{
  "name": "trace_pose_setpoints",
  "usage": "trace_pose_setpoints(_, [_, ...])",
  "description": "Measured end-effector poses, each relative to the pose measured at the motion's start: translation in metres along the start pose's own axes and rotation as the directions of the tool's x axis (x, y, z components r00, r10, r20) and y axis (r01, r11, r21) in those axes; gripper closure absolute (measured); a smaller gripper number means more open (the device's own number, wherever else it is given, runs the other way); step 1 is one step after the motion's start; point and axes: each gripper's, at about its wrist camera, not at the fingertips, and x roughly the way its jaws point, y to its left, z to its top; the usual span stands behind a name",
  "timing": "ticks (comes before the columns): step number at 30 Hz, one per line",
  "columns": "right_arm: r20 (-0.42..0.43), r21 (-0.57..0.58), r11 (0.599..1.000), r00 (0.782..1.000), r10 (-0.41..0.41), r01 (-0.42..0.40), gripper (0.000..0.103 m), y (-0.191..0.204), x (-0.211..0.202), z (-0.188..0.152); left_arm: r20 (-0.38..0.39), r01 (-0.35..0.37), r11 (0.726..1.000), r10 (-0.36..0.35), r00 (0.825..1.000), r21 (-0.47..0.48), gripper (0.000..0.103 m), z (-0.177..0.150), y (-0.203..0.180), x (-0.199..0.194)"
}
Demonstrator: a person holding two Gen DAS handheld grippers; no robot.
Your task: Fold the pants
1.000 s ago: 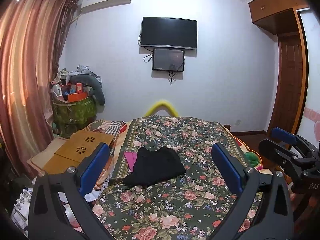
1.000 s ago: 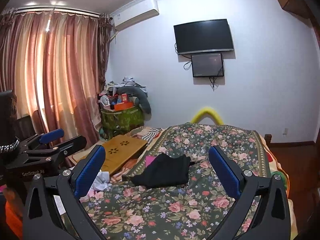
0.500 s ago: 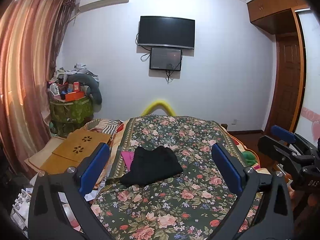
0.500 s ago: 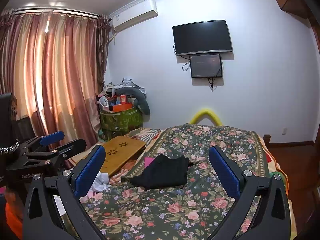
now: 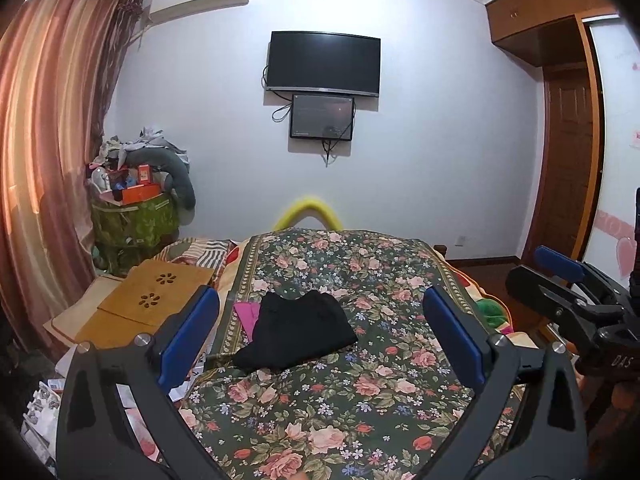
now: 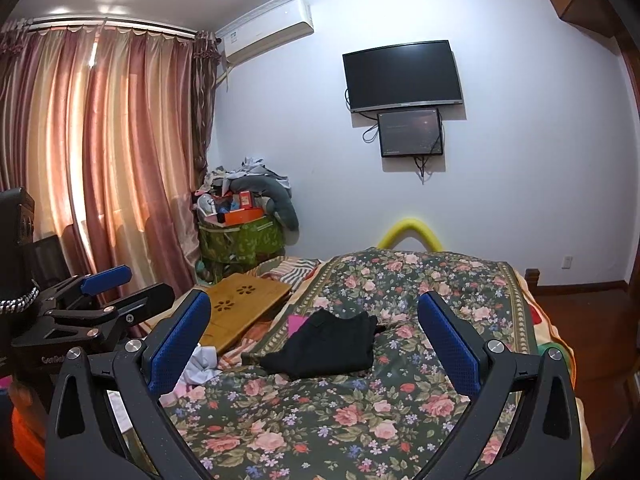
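Note:
Black pants (image 5: 298, 334) lie folded in a compact bundle on the floral bedspread (image 5: 360, 392), towards its left side; they also show in the right wrist view (image 6: 330, 346). My left gripper (image 5: 320, 340) is open and empty, held well back from the pants above the near end of the bed. My right gripper (image 6: 314, 344) is open and empty, likewise well short of the pants. Each gripper shows at the edge of the other's view, the right one in the left wrist view (image 5: 572, 292) and the left one in the right wrist view (image 6: 96, 300).
A pink item (image 5: 246, 314) lies under the pants' left edge. A wooden lap desk (image 5: 148, 296) and loose papers sit left of the bed. A piled green basket (image 5: 134, 216) stands by the curtains. A wooden door (image 5: 568, 160) is at the right.
Both grippers have drifted slightly, so the pants sit a little lower and further left in the views. The jaws stay open and the pants have not moved.

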Motion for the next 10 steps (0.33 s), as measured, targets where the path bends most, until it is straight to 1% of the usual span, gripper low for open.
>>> trace_pose_setpoints(10, [-0.007, 0.004, 1.000, 1.000, -0.004, 0.004, 0.000, 0.0017, 0.0012, 0.0020, 0.017, -0.003, 1.000, 0.003, 1.000, 0.019, 0.000, -0.0002, -0.0024, -0.0039])
